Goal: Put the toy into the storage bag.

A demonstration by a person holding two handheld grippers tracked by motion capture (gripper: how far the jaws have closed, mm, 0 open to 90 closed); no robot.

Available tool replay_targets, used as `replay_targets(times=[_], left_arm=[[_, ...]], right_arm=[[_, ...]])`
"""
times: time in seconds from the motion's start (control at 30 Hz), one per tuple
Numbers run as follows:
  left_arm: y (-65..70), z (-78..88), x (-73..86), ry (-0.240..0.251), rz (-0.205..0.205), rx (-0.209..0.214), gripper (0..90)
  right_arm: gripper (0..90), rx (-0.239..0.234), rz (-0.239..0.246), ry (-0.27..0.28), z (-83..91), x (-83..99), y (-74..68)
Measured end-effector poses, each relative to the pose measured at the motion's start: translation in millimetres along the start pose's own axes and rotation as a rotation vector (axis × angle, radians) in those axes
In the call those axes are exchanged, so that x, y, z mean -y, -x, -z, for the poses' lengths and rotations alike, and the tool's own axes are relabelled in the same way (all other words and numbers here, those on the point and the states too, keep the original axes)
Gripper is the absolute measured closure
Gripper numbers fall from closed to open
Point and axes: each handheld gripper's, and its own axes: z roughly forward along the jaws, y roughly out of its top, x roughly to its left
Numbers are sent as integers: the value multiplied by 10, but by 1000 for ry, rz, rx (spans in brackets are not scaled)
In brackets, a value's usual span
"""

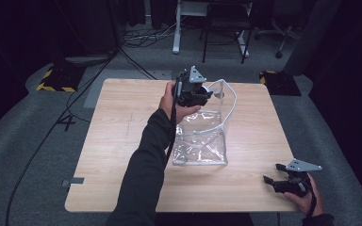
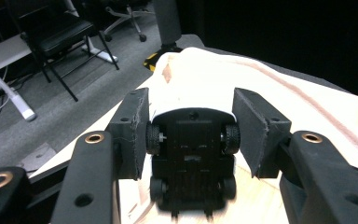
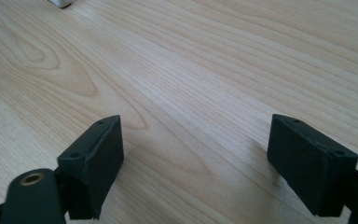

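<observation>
Pale wood forms the square table (image 1: pixel 122 141), which stands on grey carpet (image 1: pixel 19 136) with a black office chair (image 1: pixel 226 23) beyond its far edge. At the centre of the table sits a clear plastic bag (image 1: pixel 202 141), upright and open at the top, with a white-edged handle arching over its far side. A dark sleeve (image 1: pixel 143 174) reaches forward from the near edge, and the left hand (image 1: pixel 172 104) holds the left gripper (image 1: pixel 202 94) above the far rim of the bag. In the left gripper view, a small toy car (image 2: pixel 193 154) lies between the two black jaws, its dark underside and four wheels facing the camera and its white body turned away. The left pad (image 2: pixel 135 133) is against the wheel on its side; the right pad (image 2: pixel 256 130) is at the opposite wheel, though contact there cannot be confirmed, so whether the car is firmly clamped cannot be told. Near the front right corner of the table, well apart from the bag, the right hand (image 1: pixel 306 197) rests the right gripper (image 1: pixel 271 175) low over the wood. In the right gripper view, its jaws stand wide apart with bare wood grain between them, grasping nothing.
</observation>
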Motion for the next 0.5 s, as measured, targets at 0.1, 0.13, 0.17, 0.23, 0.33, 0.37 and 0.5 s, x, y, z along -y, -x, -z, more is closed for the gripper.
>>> replay_targets(times=[0.1,0.13,0.17,0.23,0.33,0.37,0.5], left_arm=[[42,-58,-3,-16,-14,10,486],[62,-78,-3,-21,-15,15,486],[82,-100,-3,-31,-25,16,486],[98,-121,2,-39,-28,23,486],[117,-159,7,-71,-47,28,486],[122,-172,11,-82,-48,31,486],[130,-207,23,-108,-59,38,486]], right_arm=[[186,0,3,1,-1,1,3],[186,0,5,1,-1,1,4],[186,0,4,1,-1,1,4],[186,0,4,1,-1,1,3],[186,0,4,1,-1,1,3],[186,0,4,1,-1,1,3],[186,0,4,1,-1,1,4]])
